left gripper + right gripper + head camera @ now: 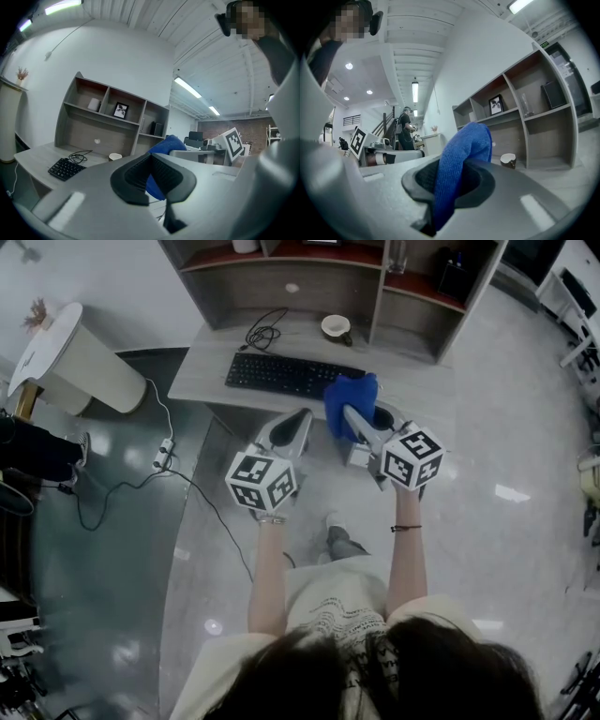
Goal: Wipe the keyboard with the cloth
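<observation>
While the keyboard (291,374) lies untouched on the surface (211,371), the cloth (352,401) hangs in the air just short of its right end. It is not yet in contact with the keys, as far as the head view shows. The right tongs (351,413) are clamped on the cloth. In the right gripper view a folded blue band rises between the dark pads and bulges out past the tips, so there is a soft wad in front to press onto the keys. That hold looks chosen so that fabric, not plastic, meets the keyboard.

The left tongs (301,418) sit just beside the cloth with the jaws closed together and nothing between them. In the left gripper view the blue seen past the pads is the cloth in the other tongs. I judge that this hand is kept close to steady the keyboard or take over a corner of the cloth.

A cup (336,327) and a coiled cable (265,334) rest behind the keyboard, apart from it, so a sweep along the keys from the right should clear both.
</observation>
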